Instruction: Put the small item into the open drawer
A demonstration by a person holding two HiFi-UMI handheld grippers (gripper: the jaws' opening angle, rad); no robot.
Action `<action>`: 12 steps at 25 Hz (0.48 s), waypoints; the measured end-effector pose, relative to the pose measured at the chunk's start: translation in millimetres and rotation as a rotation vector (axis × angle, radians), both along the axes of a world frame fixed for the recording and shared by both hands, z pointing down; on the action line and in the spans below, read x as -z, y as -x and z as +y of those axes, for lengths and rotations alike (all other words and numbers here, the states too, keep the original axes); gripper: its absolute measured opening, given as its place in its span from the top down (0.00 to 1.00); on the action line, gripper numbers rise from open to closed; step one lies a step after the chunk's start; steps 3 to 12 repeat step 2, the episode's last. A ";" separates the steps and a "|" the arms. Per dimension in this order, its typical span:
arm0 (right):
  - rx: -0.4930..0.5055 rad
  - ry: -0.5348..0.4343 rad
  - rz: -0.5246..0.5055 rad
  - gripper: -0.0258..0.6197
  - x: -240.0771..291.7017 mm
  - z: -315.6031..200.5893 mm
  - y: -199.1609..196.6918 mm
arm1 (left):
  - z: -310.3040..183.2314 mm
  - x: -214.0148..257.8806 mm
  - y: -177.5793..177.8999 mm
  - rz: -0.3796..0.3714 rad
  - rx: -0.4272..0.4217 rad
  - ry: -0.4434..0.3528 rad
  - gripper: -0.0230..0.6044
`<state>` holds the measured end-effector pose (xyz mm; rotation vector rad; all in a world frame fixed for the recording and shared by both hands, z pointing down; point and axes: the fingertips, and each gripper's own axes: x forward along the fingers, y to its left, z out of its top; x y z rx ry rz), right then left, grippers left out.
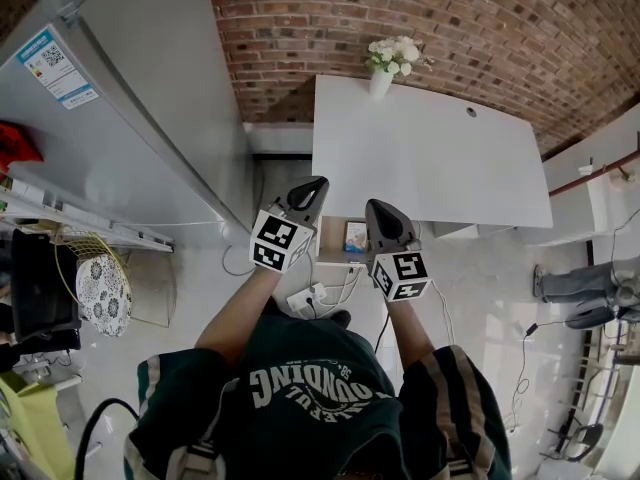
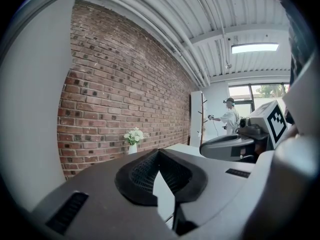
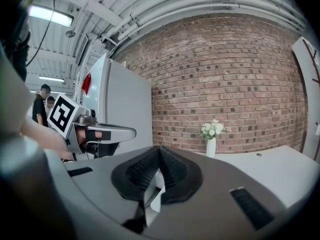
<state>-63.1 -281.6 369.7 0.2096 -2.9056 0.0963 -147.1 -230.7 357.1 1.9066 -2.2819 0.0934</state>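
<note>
I hold both grippers side by side in front of a white desk (image 1: 430, 158). My left gripper (image 1: 312, 186) is shut with nothing in it, its pads meeting at the tip (image 2: 159, 151). My right gripper (image 1: 380, 208) is shut and empty too, its jaws closed together (image 3: 159, 149). Below the desk's near edge, between the two grippers, a wood-coloured open drawer (image 1: 333, 240) shows, with a small blue and white item (image 1: 356, 236) in it. Each gripper sees the other: the right gripper (image 2: 235, 144) and the left gripper (image 3: 95, 133).
A grey refrigerator (image 1: 130, 138) stands at the left against a brick wall (image 1: 420, 18). A white vase of flowers (image 1: 385, 68) sits at the desk's far edge. Cables and a power strip (image 1: 305, 298) lie on the floor. A person (image 2: 230, 116) stands far off.
</note>
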 end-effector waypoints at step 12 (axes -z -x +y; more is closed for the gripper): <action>0.002 0.000 0.000 0.92 -0.1 2.6 1.4 | 1.9 0.0 1.2 0.000 0.001 0.000 0.94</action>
